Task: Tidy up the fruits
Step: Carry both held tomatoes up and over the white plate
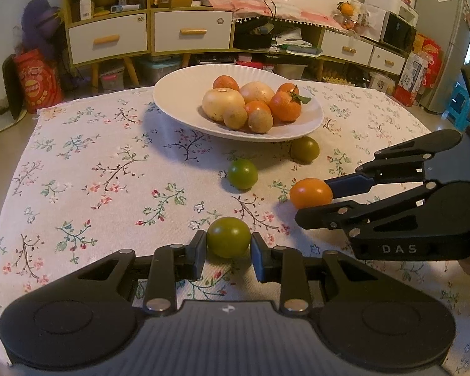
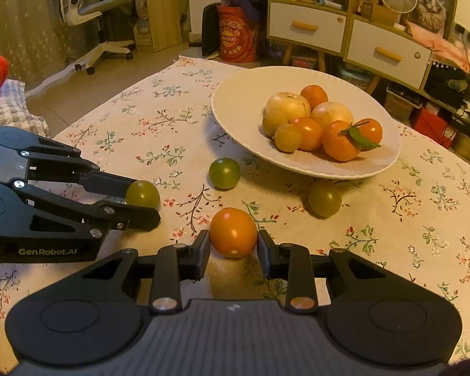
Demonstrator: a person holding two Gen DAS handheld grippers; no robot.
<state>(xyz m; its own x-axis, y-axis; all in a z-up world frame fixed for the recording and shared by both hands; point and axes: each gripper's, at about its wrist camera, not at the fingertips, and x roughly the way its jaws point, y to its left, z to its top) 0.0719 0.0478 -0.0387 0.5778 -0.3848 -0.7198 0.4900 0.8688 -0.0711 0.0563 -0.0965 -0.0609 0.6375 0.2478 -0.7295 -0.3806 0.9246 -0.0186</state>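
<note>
Floral tablecloth (image 1: 94, 163) before cluttered yellow-framed drawer cabinets (image 1: 147, 31)

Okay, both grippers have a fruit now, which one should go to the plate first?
Probably the right hand-held gripper: its orange fruit sits nearer the white plate. The left hand-held gripper holds a green fruit farther back.

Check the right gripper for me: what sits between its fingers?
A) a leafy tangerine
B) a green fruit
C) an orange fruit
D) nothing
C: in the right wrist view the right gripper has both fingers closed against an orange fruit resting on the tablecloth.
</note>
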